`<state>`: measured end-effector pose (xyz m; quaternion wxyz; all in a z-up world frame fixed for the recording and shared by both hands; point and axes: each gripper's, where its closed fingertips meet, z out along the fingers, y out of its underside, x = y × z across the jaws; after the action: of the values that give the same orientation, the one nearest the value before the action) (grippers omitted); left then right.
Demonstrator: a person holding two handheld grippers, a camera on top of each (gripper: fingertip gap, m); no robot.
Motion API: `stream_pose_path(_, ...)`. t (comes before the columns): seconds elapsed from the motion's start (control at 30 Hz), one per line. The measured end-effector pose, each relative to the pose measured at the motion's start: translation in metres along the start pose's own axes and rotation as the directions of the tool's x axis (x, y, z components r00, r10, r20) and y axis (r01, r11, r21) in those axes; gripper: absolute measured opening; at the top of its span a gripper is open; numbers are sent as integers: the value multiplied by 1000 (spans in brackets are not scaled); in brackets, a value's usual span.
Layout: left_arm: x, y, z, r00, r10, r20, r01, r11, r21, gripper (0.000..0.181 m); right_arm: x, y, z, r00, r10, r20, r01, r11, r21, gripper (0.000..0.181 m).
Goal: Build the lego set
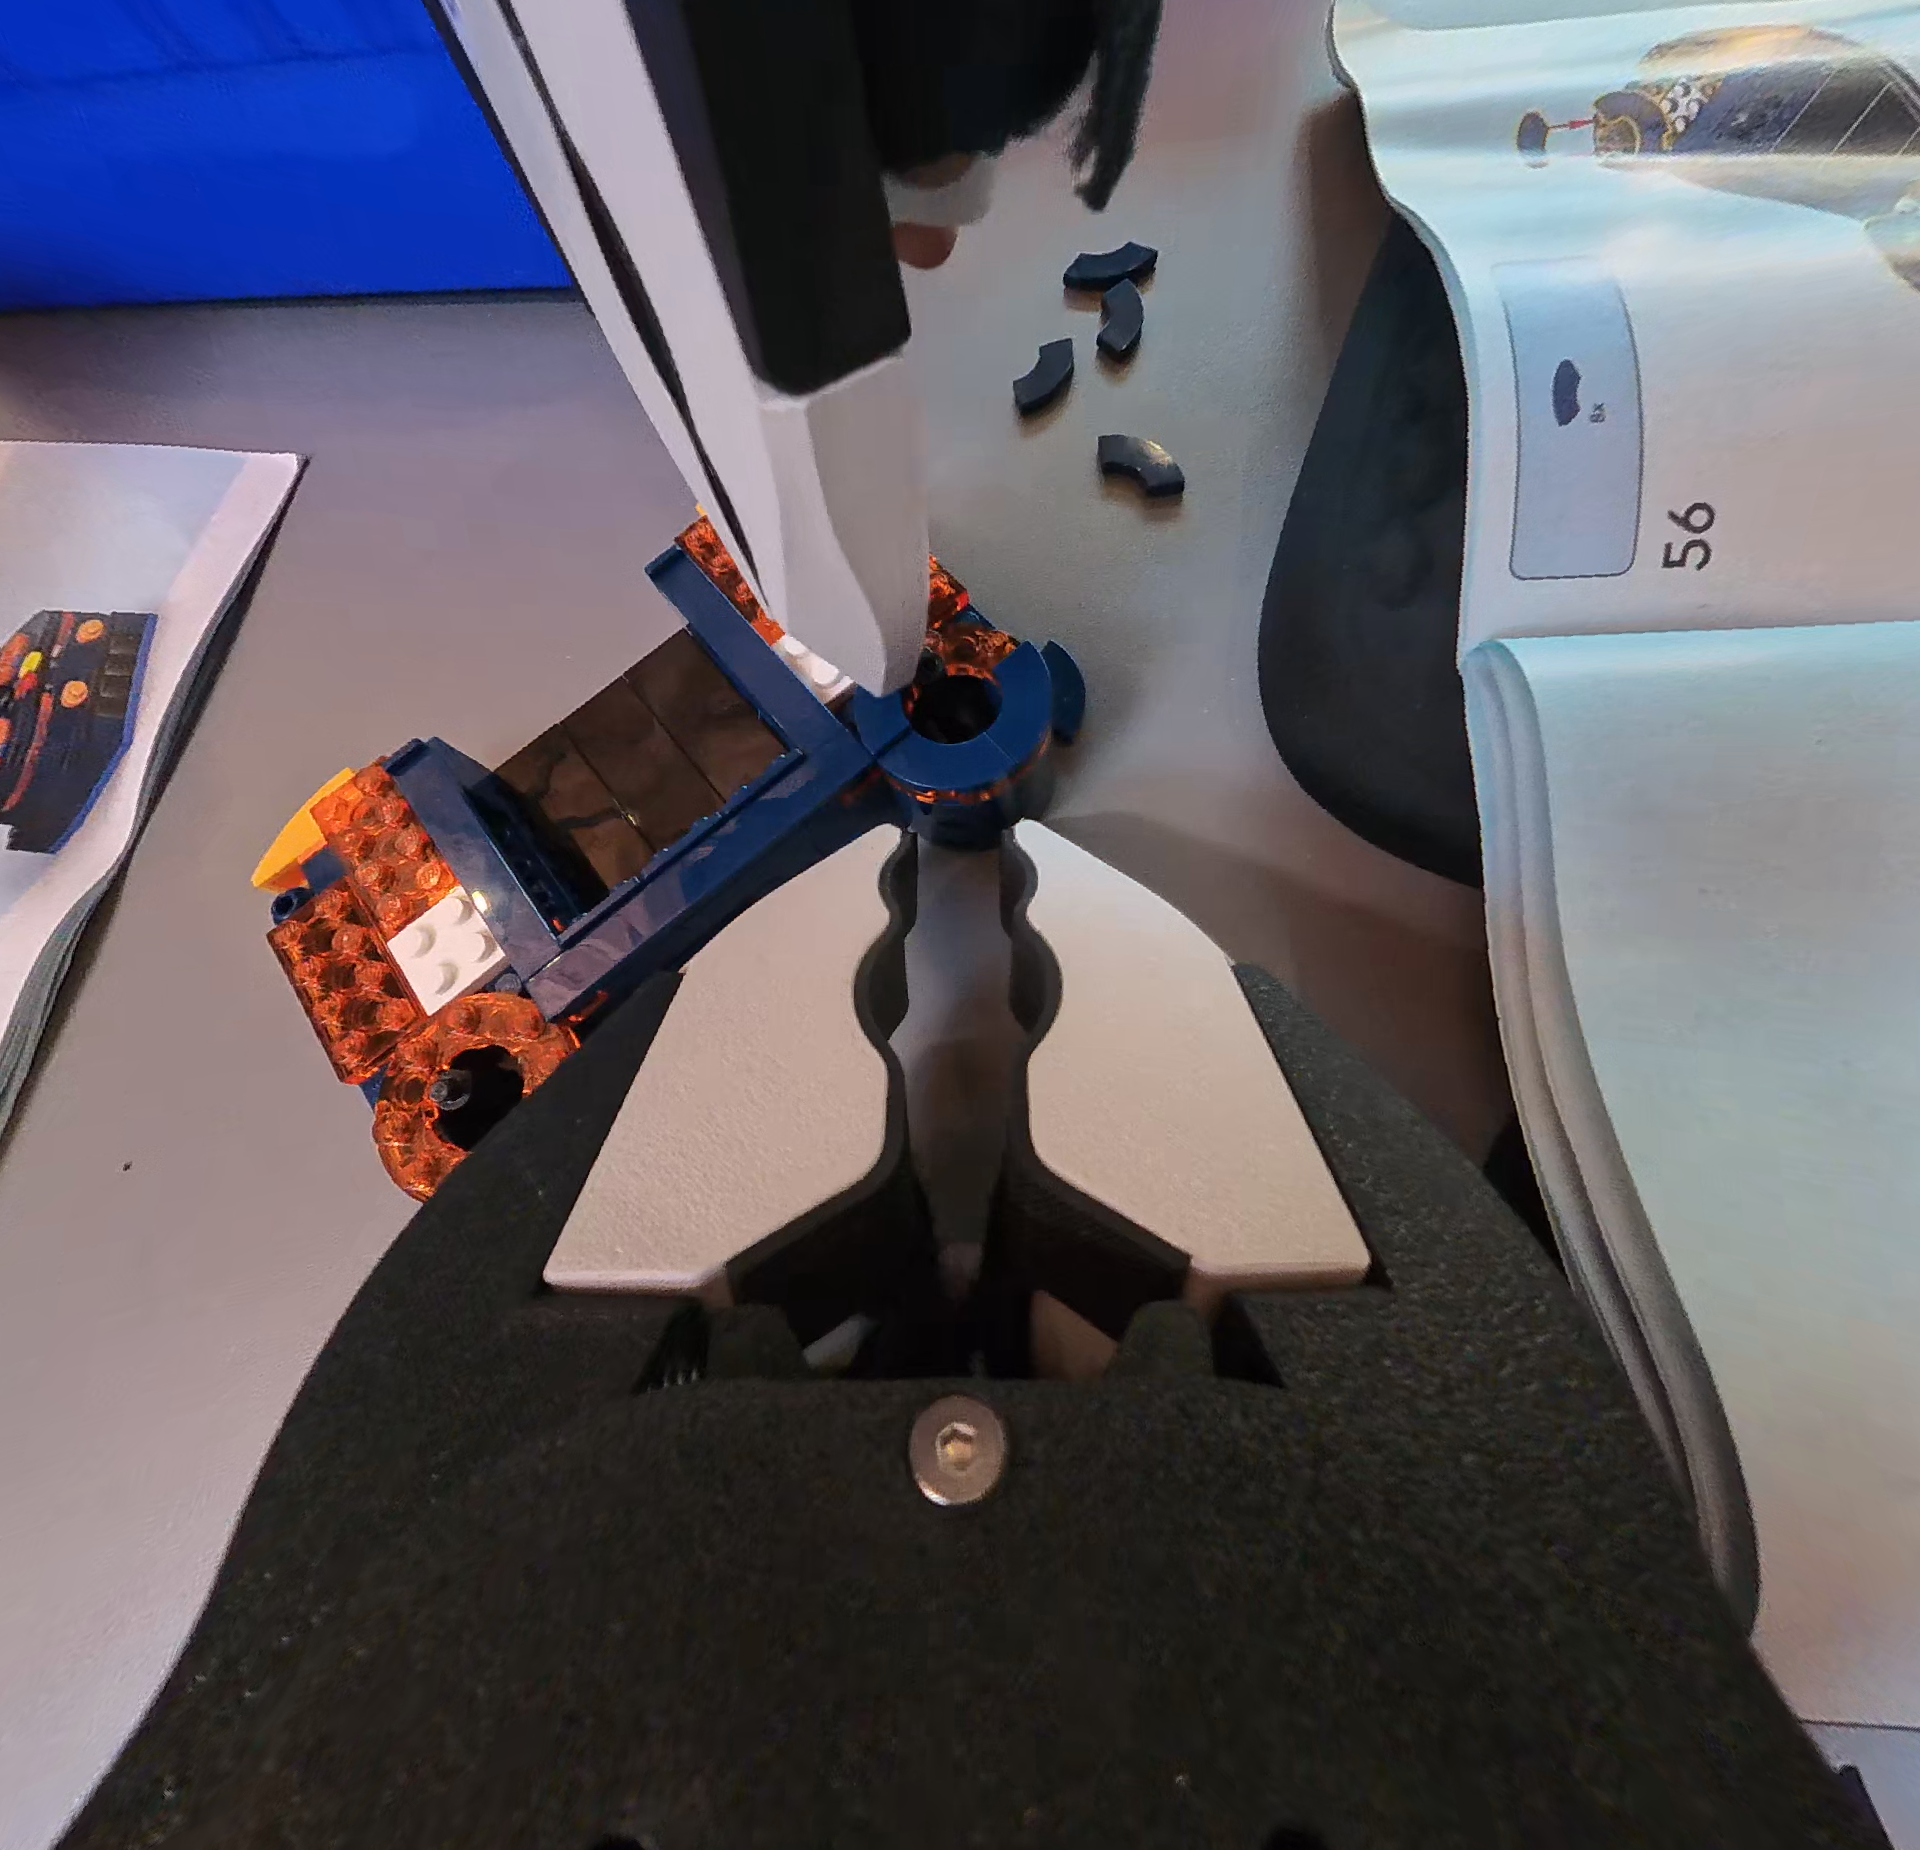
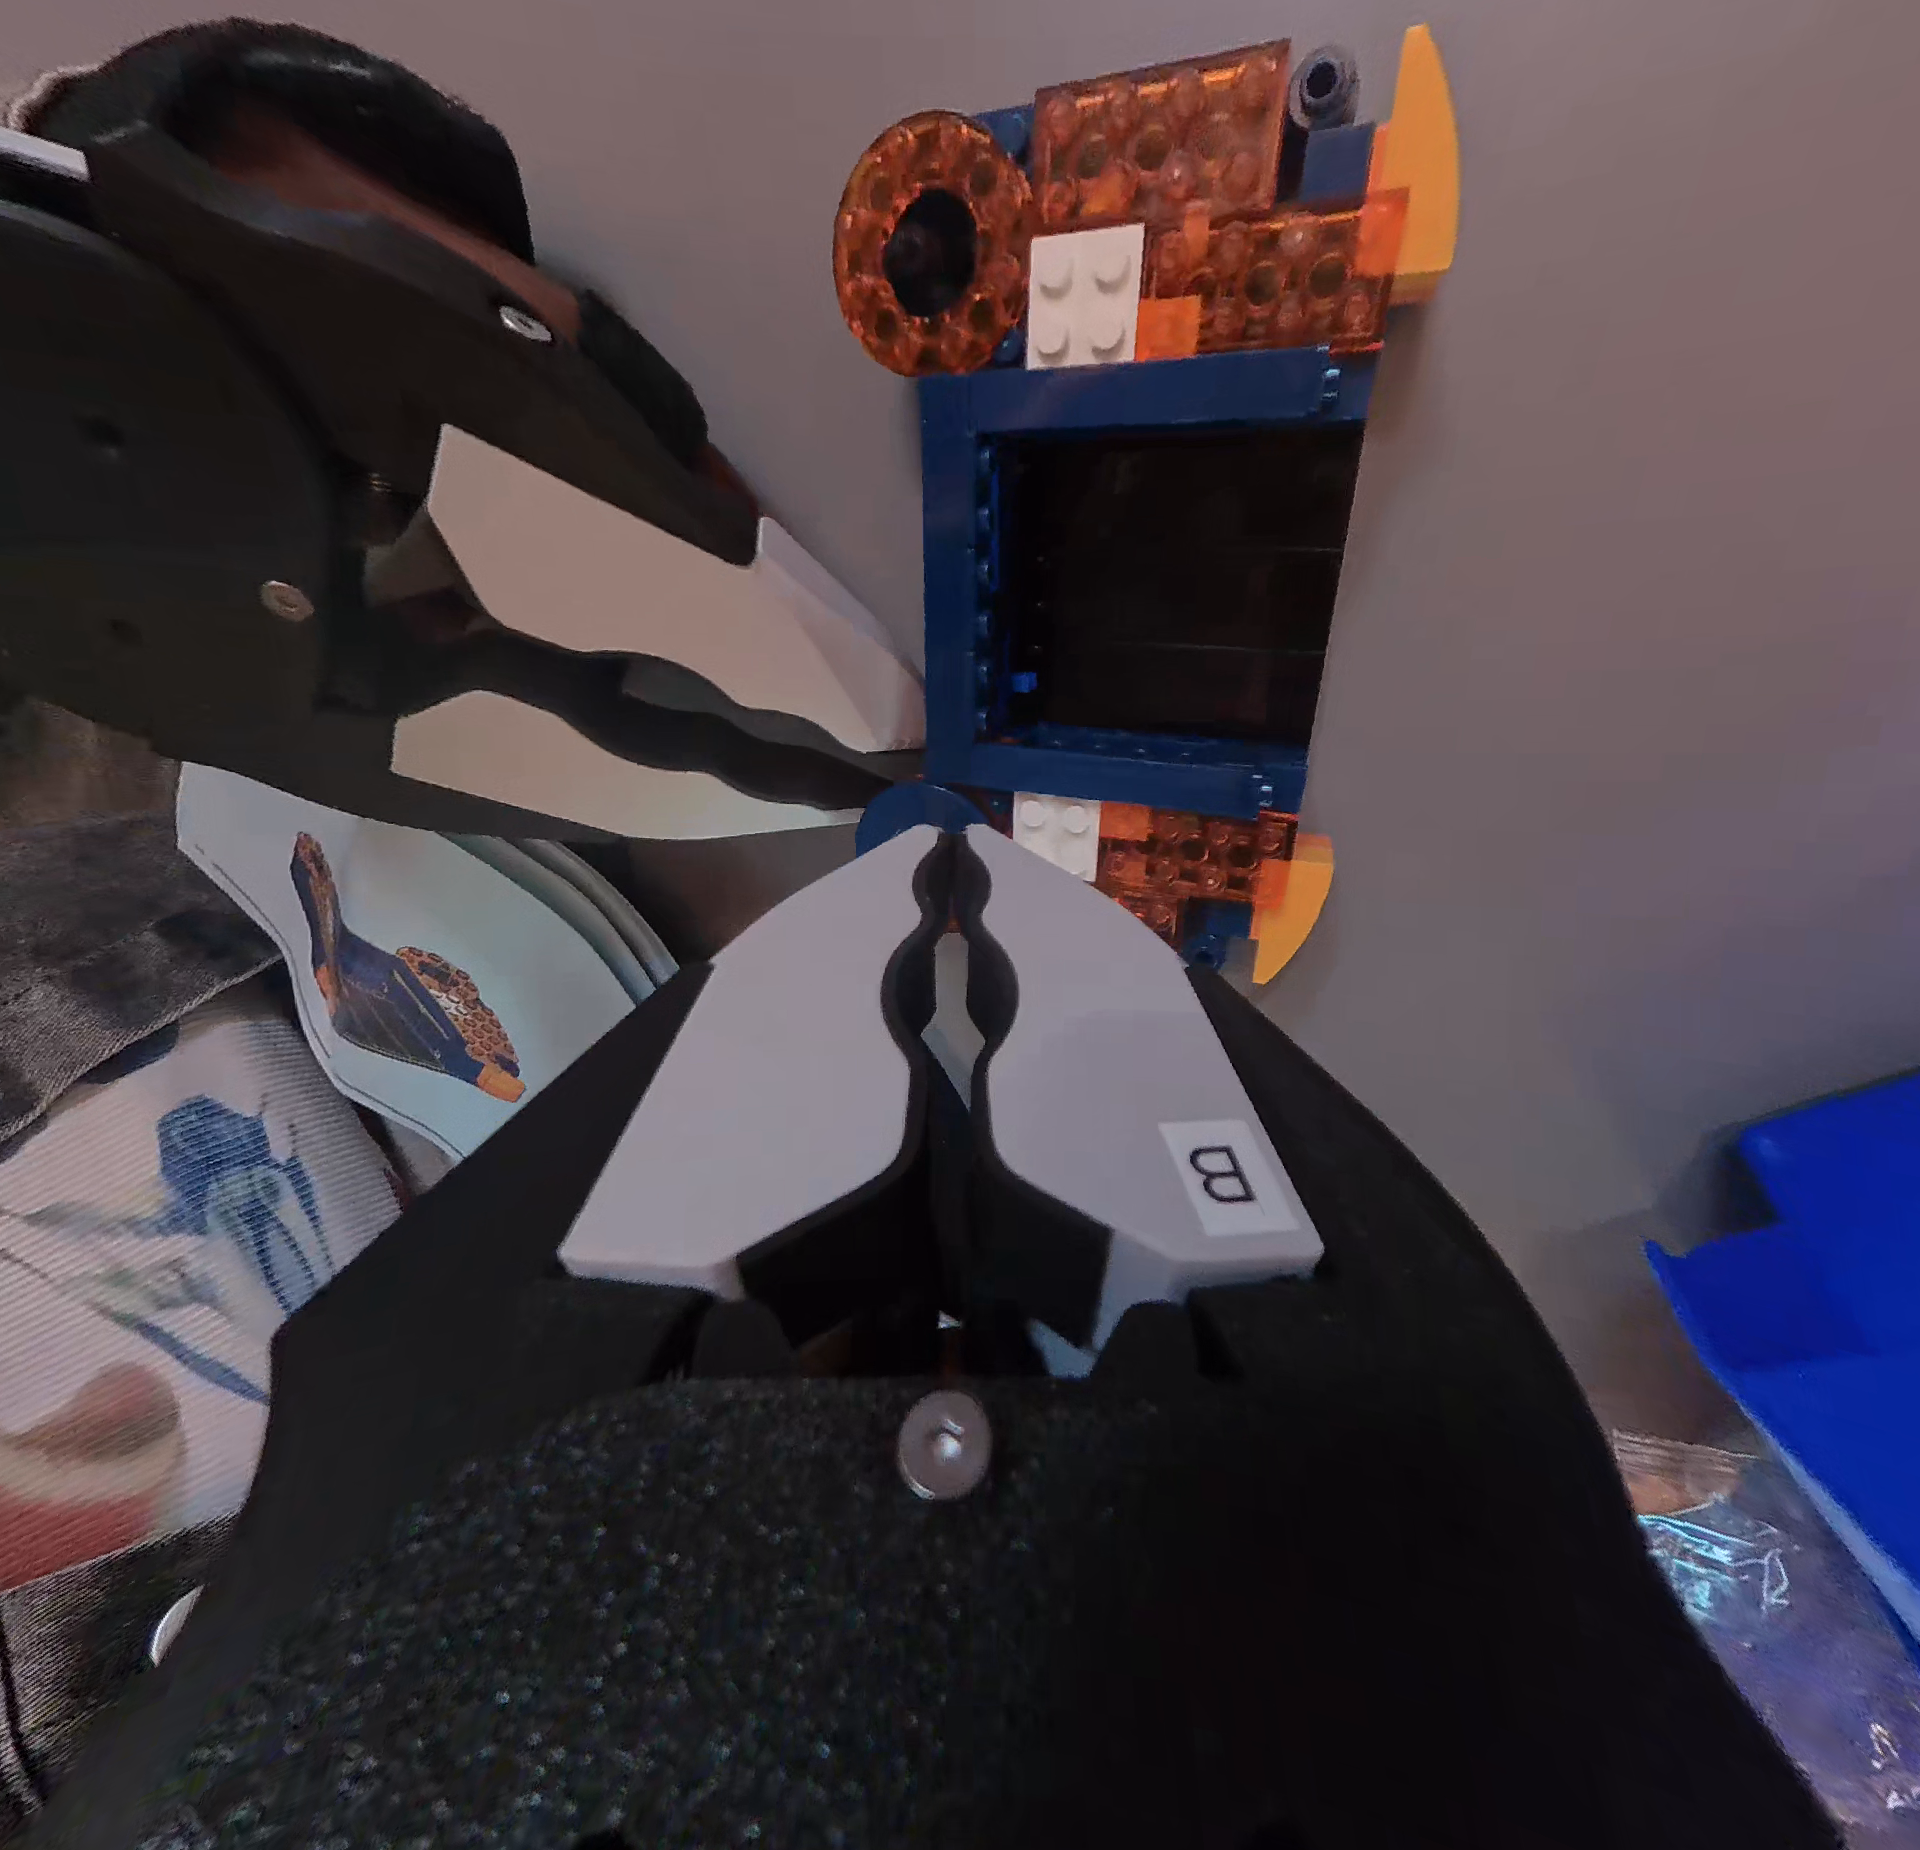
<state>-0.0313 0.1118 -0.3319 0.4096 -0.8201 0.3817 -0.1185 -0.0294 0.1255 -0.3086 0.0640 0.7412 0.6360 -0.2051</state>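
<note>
The lego model point(image 1: 644, 761) lies flat on the grey table: a dark blue frame around black tiles, with orange transparent plates, white bricks and yellow wedges. It also shows in the right wrist view point(image 2: 1164, 574). A dark blue ring point(image 1: 935, 774) of curved tiles tops one round corner point(image 2: 902, 815). My left gripper point(image 1: 958, 836) is shut on the round base under that ring. My right gripper point(image 2: 948, 836) is shut and comes down from above point(image 1: 900, 670), tips pressed on the ring. Whether a tile sits between its tips is hidden. Several loose dark blue curved tiles point(image 1: 1140, 465) lie beyond.
An open instruction booklet point(image 1: 1683, 865) lies right of the model, and a second booklet point(image 1: 104, 709) lies to the left. A blue bin point(image 2: 1818, 1281) and clear plastic bags point(image 2: 1745, 1592) sit at the right. One curved tile point(image 1: 1067, 688) lies beside the ring. Both grippers' tips are close together, under 4 cm apart.
</note>
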Motion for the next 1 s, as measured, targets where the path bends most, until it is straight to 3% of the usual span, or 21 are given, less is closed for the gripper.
stream_pose_path(0.57,1,1,1,1000,16,2,-16,1000,-9,12,-4,1,4,1000,0,-18,-1,999,-48,0)
stream_pose_path(0.83,3,1,1,1000,31,1,-31,999,-14,13,-9,-3,2,993,87,85,-83,995,-50,0)
stream_pose_path(1.0,3,2,2,1000,28,-2,-28,999,-18,13,-3,-3,-3,998,53,35,-52,998,-33,0)
